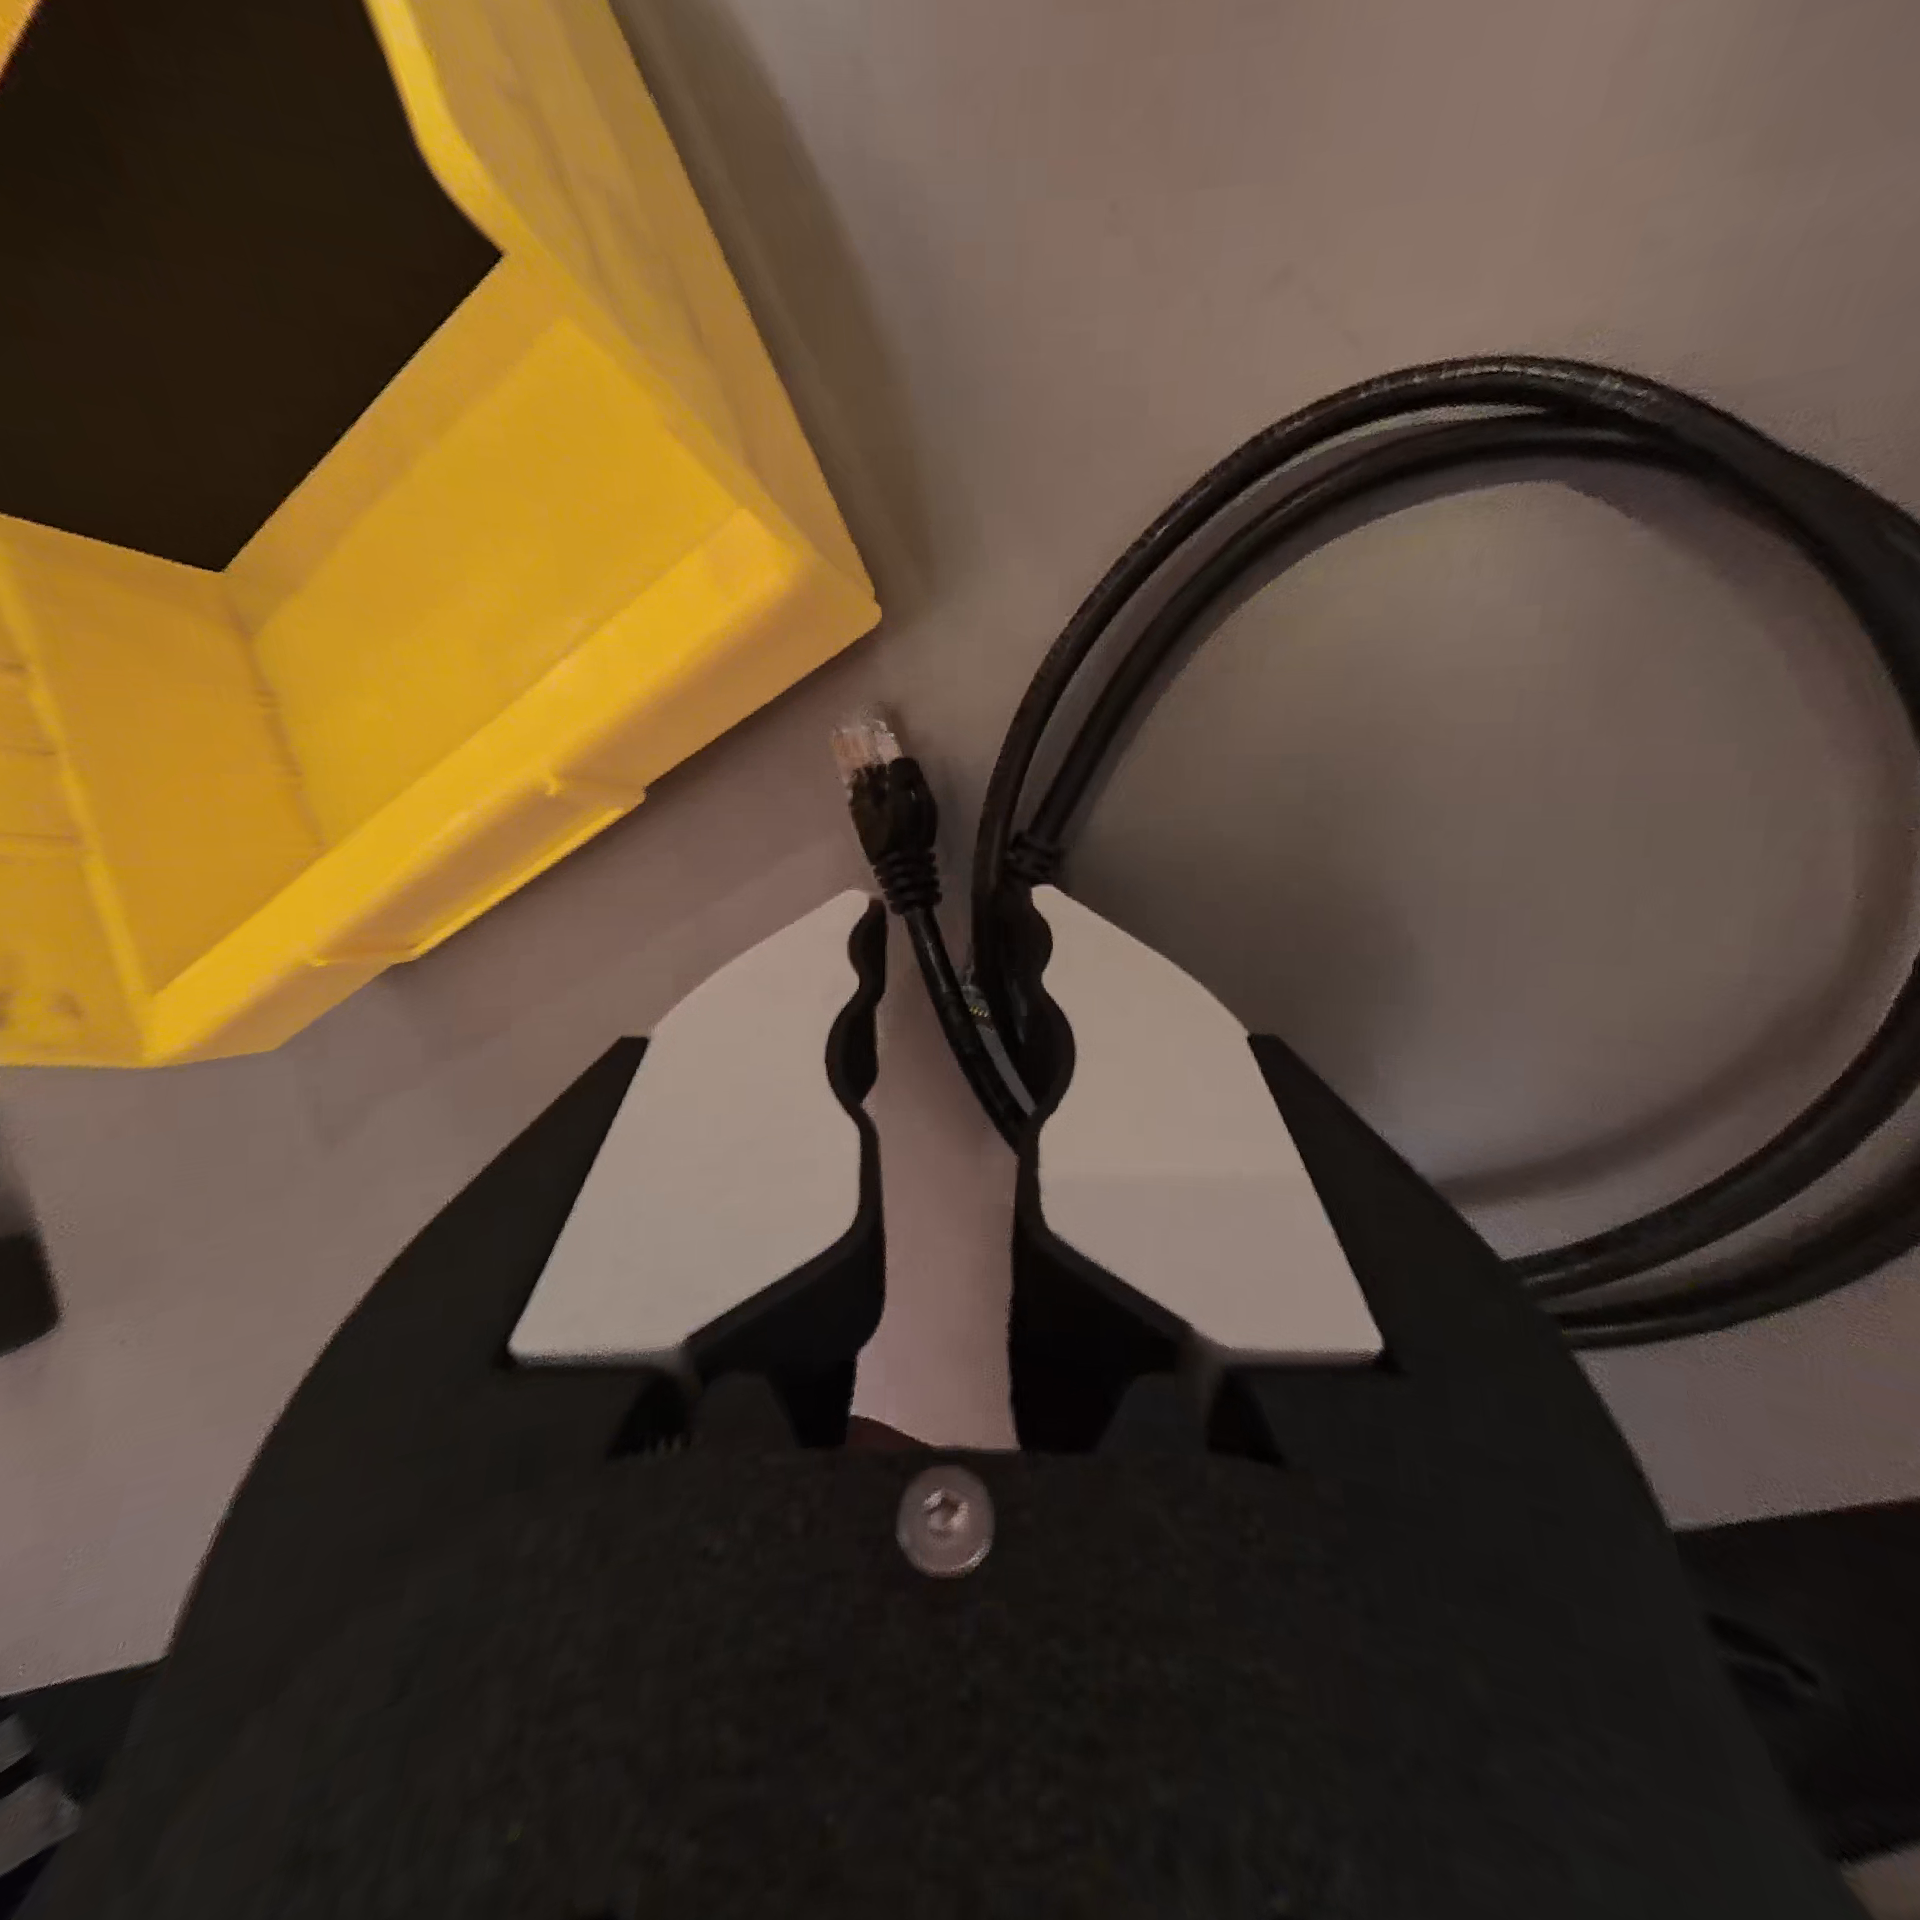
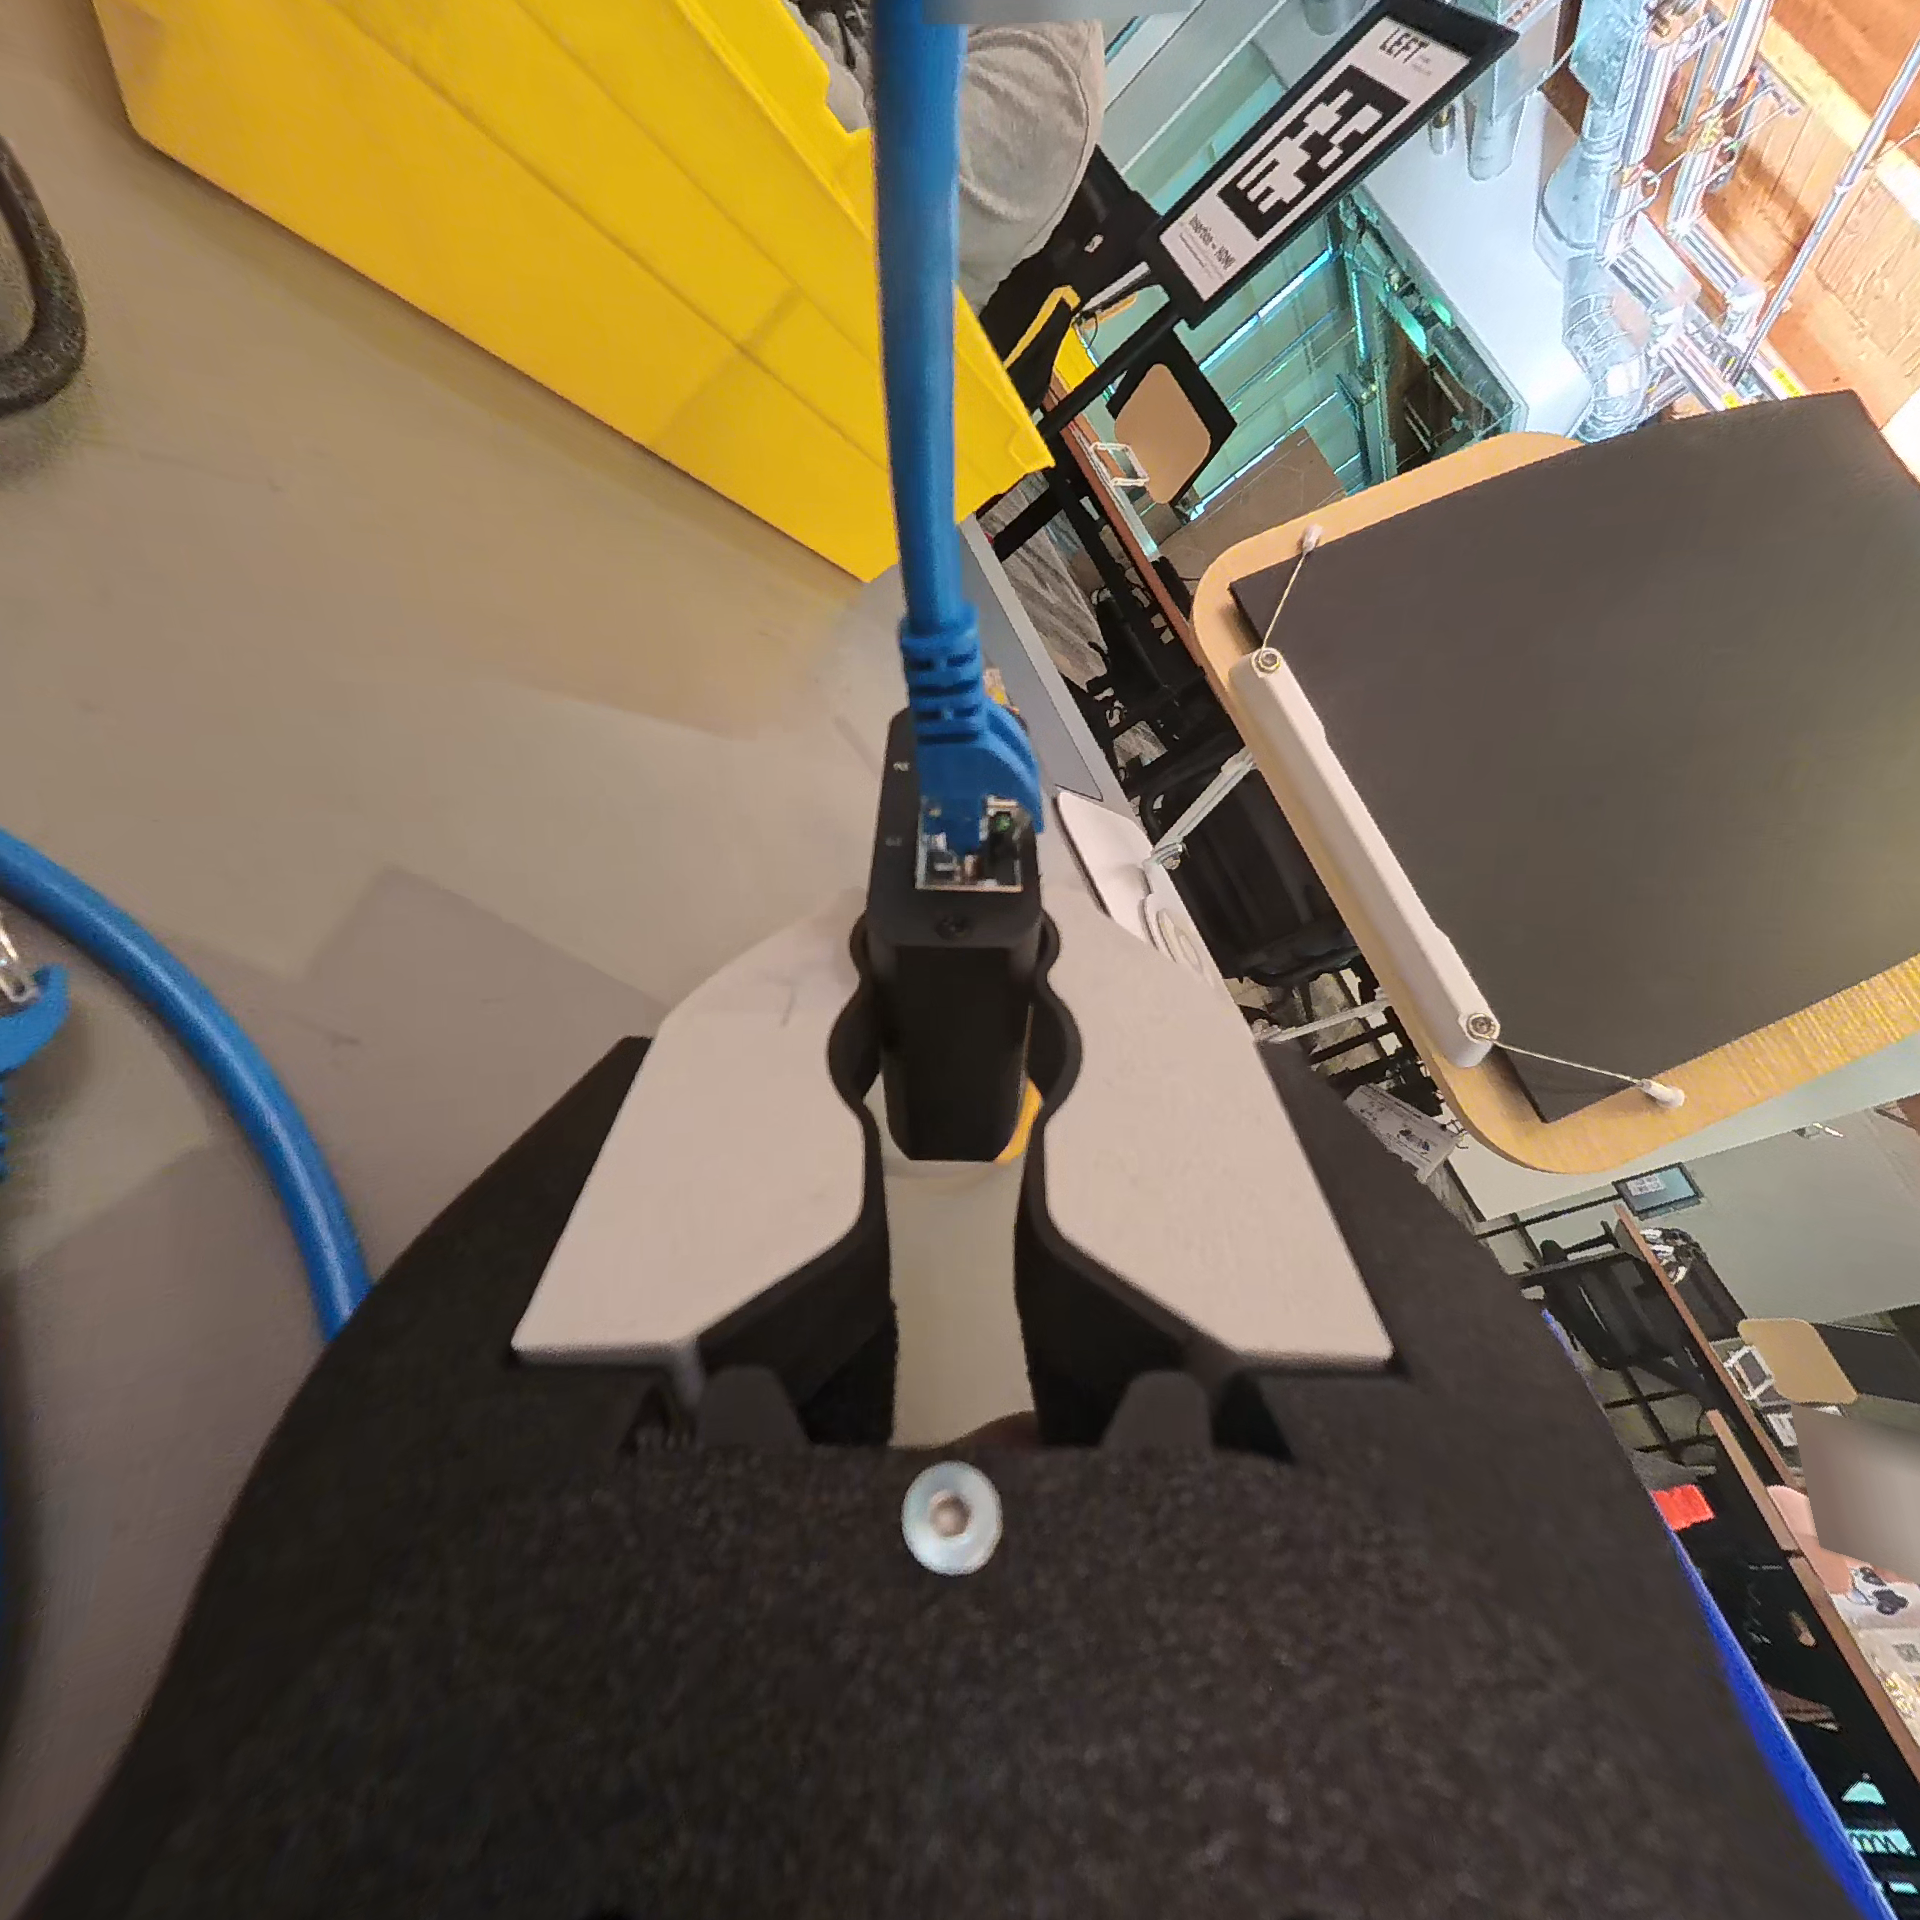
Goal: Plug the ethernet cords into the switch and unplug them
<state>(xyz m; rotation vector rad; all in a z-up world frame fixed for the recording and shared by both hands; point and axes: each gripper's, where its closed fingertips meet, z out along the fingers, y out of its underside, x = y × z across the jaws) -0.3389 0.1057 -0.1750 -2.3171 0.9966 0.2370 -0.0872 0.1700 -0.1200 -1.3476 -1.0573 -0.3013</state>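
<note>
Lying on pale tabletop [image 1: 1351, 260]: yellow bin [image 1: 499, 644]; left hand-held gripper [image 1: 951, 904] apart; right hand-held gripper [image 2: 954, 935] clamping switch [image 2: 951, 997].

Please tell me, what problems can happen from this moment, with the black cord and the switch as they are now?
1. The left tool is open around the black cord, well behind its plug. Gripped there, the plug could swing and be hard to aim at a port.
2. The right tool pinches the switch by its lower end only; pushing a plug in might tilt it.
3. The blue cord is plugged in; pulling on it could shift the switch.
</note>
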